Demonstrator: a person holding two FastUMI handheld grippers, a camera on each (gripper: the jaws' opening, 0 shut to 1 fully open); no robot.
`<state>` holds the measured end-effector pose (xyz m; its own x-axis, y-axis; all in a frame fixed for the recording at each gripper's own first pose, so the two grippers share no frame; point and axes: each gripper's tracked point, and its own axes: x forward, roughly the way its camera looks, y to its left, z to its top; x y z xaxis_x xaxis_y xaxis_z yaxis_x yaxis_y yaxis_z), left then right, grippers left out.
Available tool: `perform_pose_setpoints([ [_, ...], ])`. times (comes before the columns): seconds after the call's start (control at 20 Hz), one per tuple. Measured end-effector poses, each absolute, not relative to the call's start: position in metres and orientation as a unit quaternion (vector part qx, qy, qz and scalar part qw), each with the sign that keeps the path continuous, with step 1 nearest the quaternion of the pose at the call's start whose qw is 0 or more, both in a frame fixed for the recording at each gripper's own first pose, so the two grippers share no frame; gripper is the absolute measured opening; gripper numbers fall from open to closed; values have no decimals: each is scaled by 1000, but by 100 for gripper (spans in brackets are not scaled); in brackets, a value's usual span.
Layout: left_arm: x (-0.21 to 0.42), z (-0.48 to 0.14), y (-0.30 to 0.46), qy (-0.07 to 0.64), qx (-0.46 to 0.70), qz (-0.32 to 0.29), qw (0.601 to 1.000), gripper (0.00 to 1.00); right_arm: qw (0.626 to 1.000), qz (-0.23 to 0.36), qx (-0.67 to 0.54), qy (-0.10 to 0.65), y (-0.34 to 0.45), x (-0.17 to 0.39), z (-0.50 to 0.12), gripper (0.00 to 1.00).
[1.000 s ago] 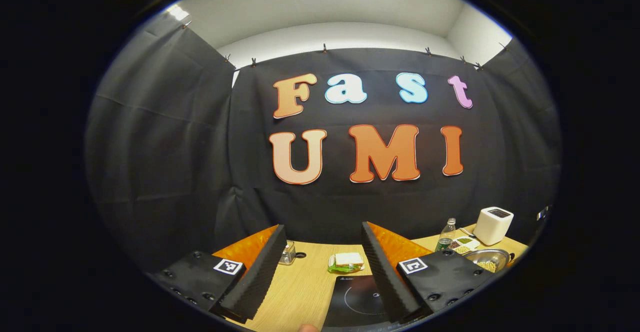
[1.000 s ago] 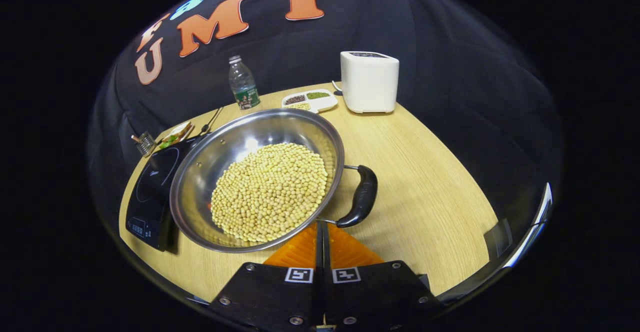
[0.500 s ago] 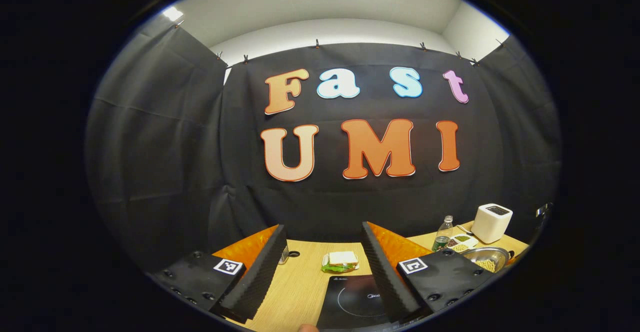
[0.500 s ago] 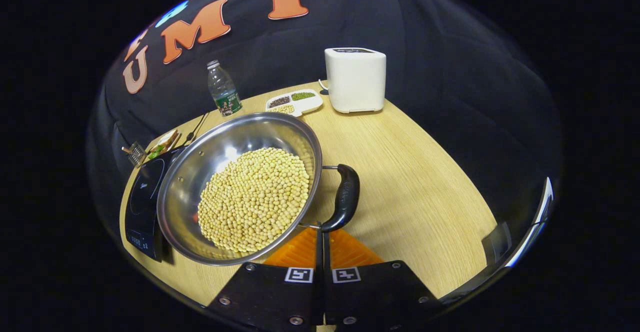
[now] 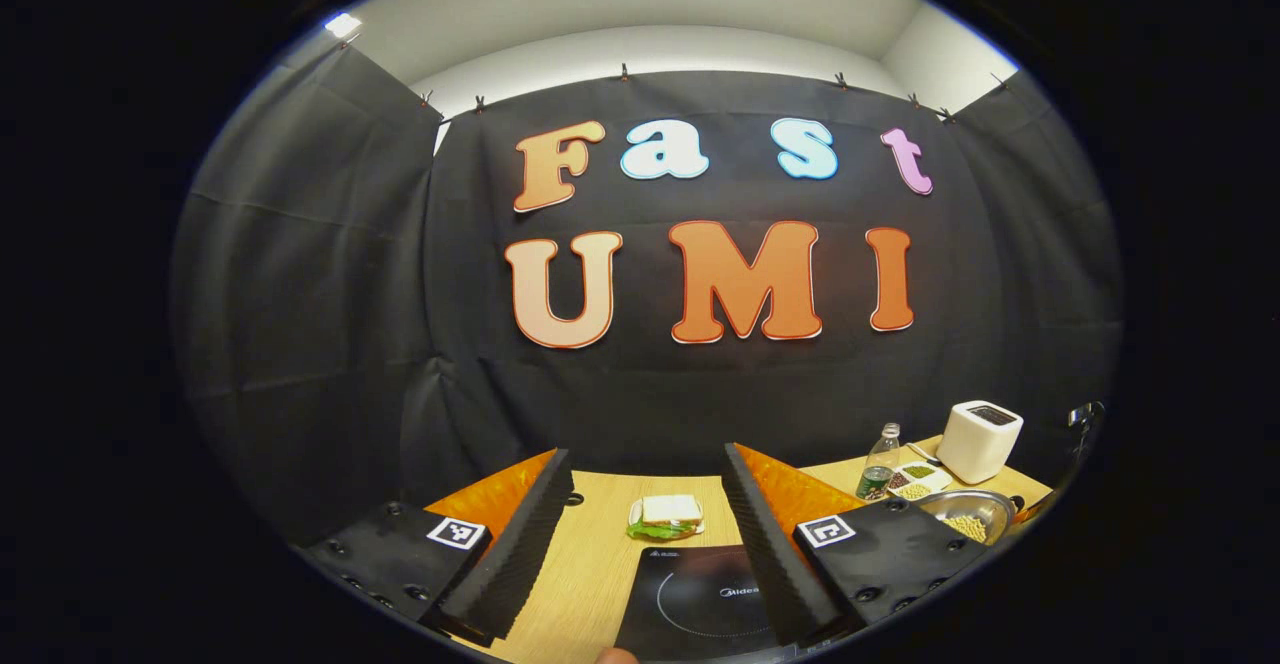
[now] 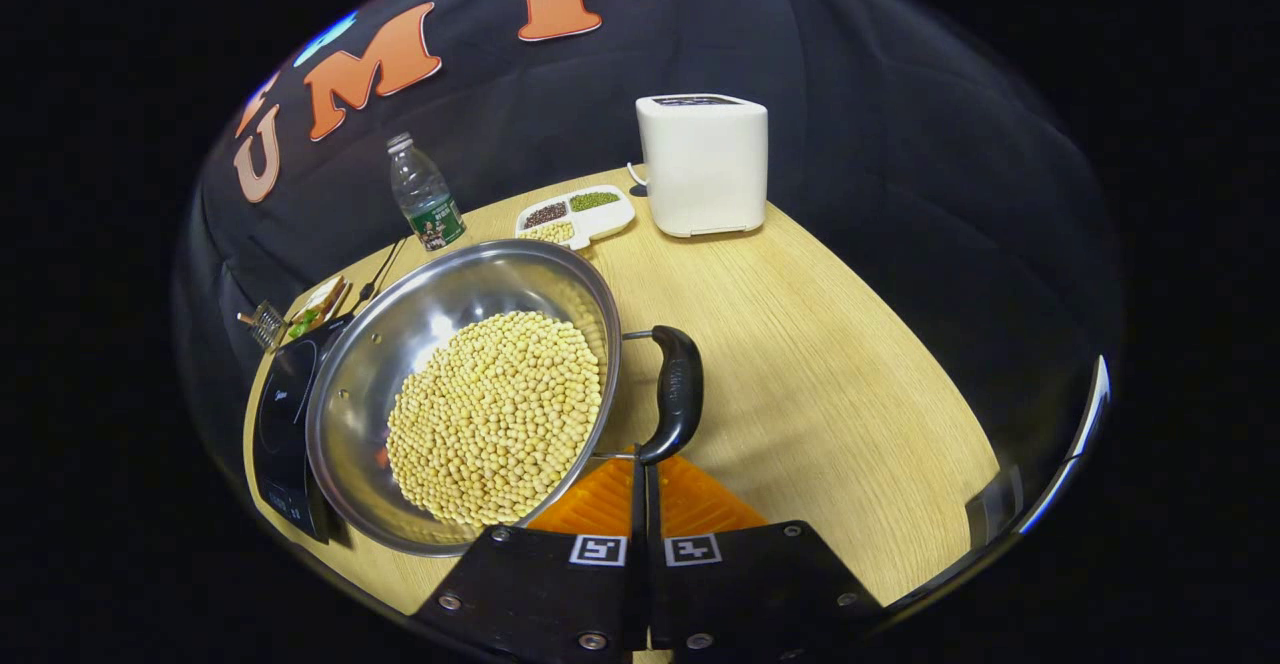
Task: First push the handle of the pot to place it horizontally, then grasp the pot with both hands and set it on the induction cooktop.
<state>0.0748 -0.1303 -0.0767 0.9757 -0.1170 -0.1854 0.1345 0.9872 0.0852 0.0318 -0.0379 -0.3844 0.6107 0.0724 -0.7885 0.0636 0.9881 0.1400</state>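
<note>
In the right gripper view a steel pot point(image 6: 400, 344) holding yellow beans point(image 6: 495, 414) sits on the wooden table, its left rim over the black induction cooktop point(image 6: 280, 414). Its black side handle point(image 6: 677, 392) points toward me on the right. My right gripper point(image 6: 640, 464) is shut with nothing between its fingers, its tip right at the handle's near end. In the left gripper view my left gripper point(image 5: 647, 459) is open above the cooktop point(image 5: 690, 599), and the pot point(image 5: 965, 514) lies far right.
A white boxy appliance point(image 6: 703, 164), a divided tray of grains point(image 6: 575, 219) and a water bottle point(image 6: 423, 194) stand at the back of the table. A sandwich plate point(image 5: 665, 516) lies behind the cooktop. Bare wood point(image 6: 830, 374) stretches right of the pot.
In the right gripper view the pot has shifted left and its handle has swung from slanted toward straight, with the shut right gripper at its near end. More of the cooktop shows in the left gripper view.
</note>
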Motion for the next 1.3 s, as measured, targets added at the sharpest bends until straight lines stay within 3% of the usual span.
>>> perform_pose_setpoints([
  [1.3,84,-151,-195,150,35,-107,982,98,905,-19,65,420,-44,99,-390,0],
])
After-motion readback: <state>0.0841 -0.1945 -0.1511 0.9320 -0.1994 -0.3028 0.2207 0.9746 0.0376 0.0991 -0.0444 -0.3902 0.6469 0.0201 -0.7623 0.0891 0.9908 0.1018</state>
